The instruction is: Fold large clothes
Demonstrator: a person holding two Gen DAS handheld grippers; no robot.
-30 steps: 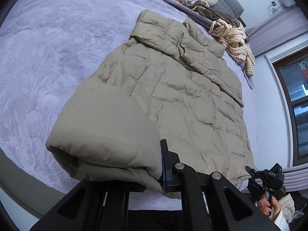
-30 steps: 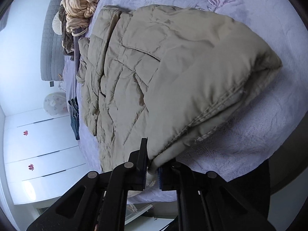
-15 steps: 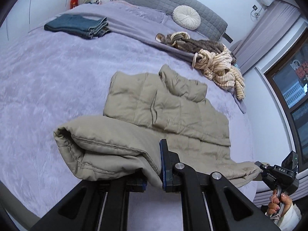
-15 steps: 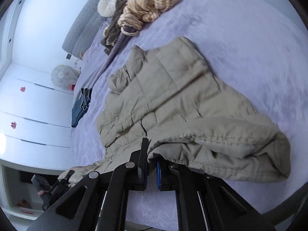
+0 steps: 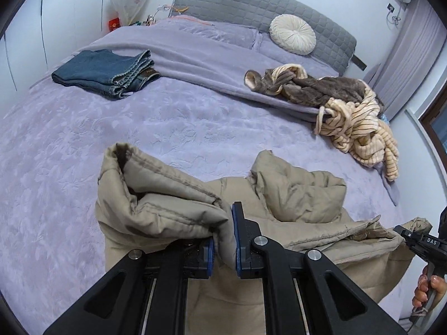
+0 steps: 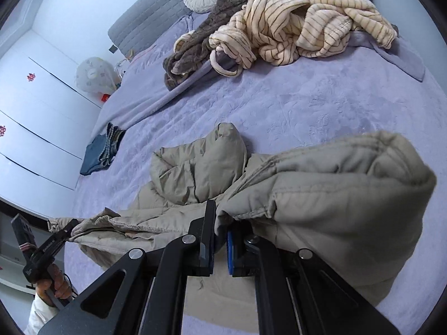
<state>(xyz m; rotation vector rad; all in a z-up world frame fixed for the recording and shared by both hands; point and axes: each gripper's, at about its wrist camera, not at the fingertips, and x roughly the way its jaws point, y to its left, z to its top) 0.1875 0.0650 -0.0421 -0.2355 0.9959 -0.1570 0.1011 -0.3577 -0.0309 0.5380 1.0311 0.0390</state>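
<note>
Left wrist view: the left tool (image 5: 225, 240) is clamped on a fold of the beige padded coat (image 5: 296, 195), the cloth pinched between its blue pads at the near edge of the frame. The coat's thick hem bunches up to the left of that tool, and the rest of the garment sags to the right toward the right tool (image 5: 402, 230), which is gripped by a hand (image 5: 428, 287) at the far right edge and also has coat fabric in it. Right wrist view: the right tool (image 6: 220, 240) is clamped on a seamed edge of the same coat, with a bulky rolled portion standing up to its right. The left tool (image 6: 73, 224) appears at the lower left, held by a hand (image 6: 53, 284) with a white sleeve (image 6: 39, 315), its tip buried in the coat's edge. The coat lies on the near part of the bed (image 5: 69, 153), partly lifted between the two tools, with its collar end resting on the lavender cover. Folded jeans (image 5: 106, 74) lie far left on the bed. A brown fleece garment (image 5: 315, 89) and a cream striped garment (image 5: 360, 128) are heaped far right, touching each other. A round cream cushion (image 5: 292, 34) leans against the grey quilted headboard (image 5: 251, 2).
</note>
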